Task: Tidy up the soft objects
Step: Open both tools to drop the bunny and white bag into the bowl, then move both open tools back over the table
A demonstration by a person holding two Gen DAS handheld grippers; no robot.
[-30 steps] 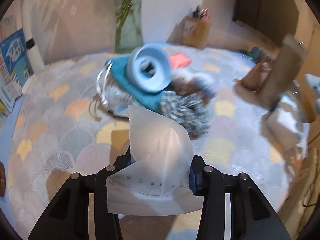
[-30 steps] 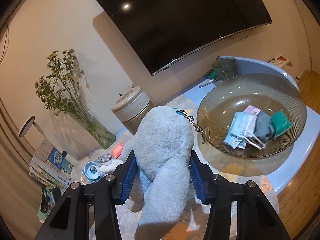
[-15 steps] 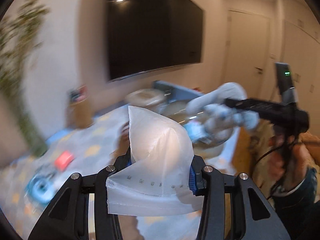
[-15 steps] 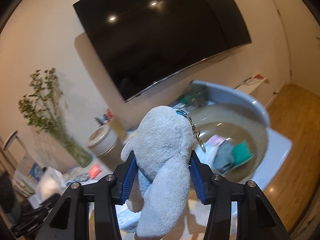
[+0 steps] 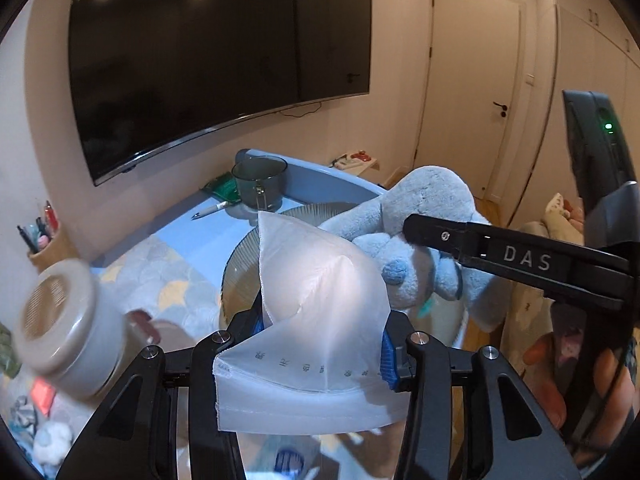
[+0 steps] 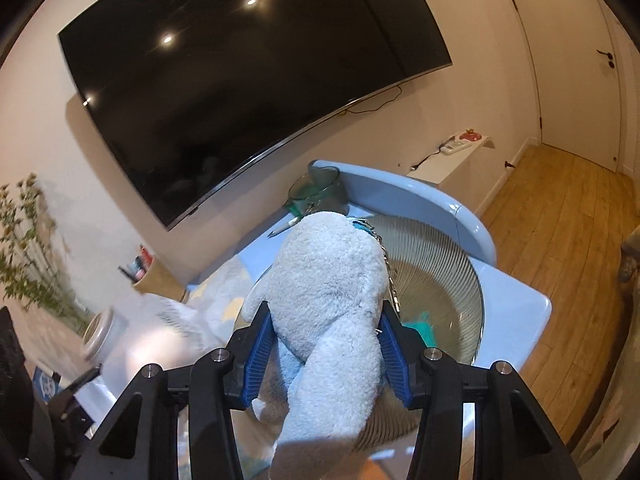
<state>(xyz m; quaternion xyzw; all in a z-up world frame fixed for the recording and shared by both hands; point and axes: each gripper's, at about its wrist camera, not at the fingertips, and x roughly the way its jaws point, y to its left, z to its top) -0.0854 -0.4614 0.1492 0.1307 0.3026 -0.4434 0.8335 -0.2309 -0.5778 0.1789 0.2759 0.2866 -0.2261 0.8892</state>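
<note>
- Since a second ago the left wrist view has swung from the patterned mat and its pile of soft things to the wall television [image 5: 216, 64] and the ribbed glass bowl [image 5: 240, 264]; in the right wrist view the bowl has drawn in close beneath the toy.
- Left gripper [image 5: 320, 344]: its blue-padded fingers [image 5: 387, 354] are easing apart, yet the translucent white pouch [image 5: 320, 320] with a row of small printed marks is still pinched between them, standing up towards 12 o'clock.
- At 9 o'clock of that pouch, in the left wrist view, stands a beige round-lidded canister [image 5: 60, 320], blurred; at 10 o'clock a tan pen holder [image 5: 48, 240].
- At 12 o'clock of the pouch, on the pale blue tabletop [image 5: 208, 232], sit a dark glass cup [image 5: 260, 180] and a pen [image 5: 210, 210].
- Ribbed glass bowl: directly behind the pouch; a teal cloth [image 6: 420, 326] lies inside it, seen in the right wrist view.
- Right gripper [image 6: 326, 344]: its fingers [image 6: 258, 350] are clamped on the sides of a pale blue plush toy [image 6: 332, 300], whose keychain [image 6: 386, 256] hangs at its 1 o'clock; the toy hangs over the bowl.
- At 3 o'clock in the left wrist view, a person's hand [image 5: 580, 380] grips the right gripper's black handle.
</note>
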